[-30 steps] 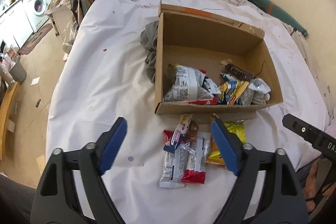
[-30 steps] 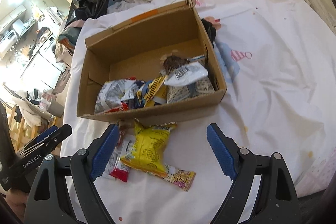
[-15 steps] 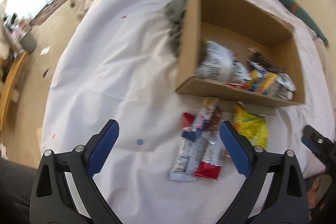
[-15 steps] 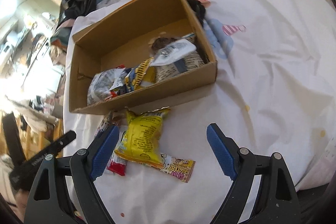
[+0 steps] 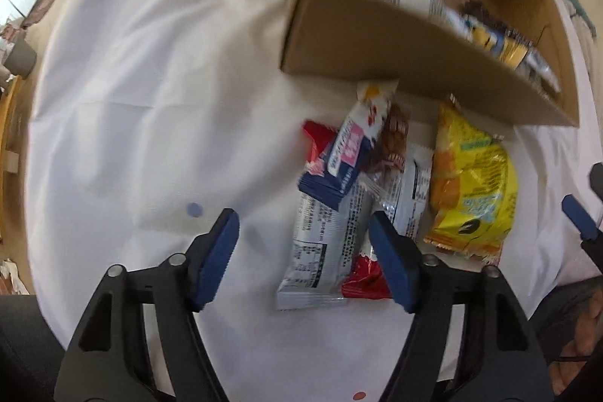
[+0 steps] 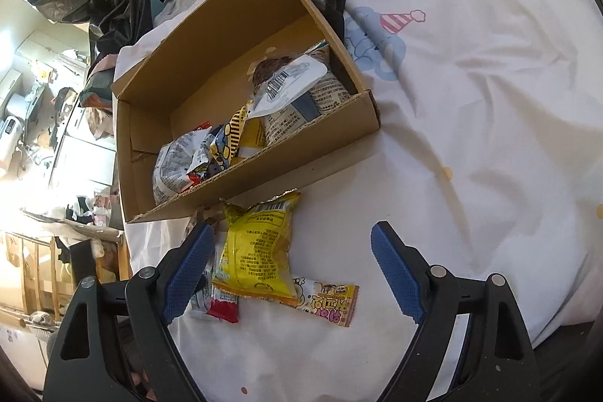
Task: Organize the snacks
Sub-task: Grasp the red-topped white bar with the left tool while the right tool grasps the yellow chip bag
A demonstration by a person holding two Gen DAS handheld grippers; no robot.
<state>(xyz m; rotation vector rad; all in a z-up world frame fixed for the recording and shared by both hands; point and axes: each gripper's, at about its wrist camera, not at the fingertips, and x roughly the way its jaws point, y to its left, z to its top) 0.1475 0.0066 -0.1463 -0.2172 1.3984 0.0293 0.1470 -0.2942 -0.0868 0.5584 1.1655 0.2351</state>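
A: Where do the snacks lie?

B: Just in front of the cardboard box (image 6: 241, 172), on the white bedsheet (image 6: 471, 145): a yellow packet (image 6: 256, 251), and beside it a silver-white bar (image 5: 324, 243) under a navy wrapper (image 5: 339, 161). More packets sit inside the box.

A: And the claws?

B: The left claw (image 5: 303, 251) is closing, the silver-white bar between its pads, not yet pressed. The right claw (image 6: 290, 266) hangs wide over the yellow packet, gripping nothing.

left tool (image 5: 303, 253): black frame | blue ribbed pads | silver screws | right tool (image 6: 288, 268): same
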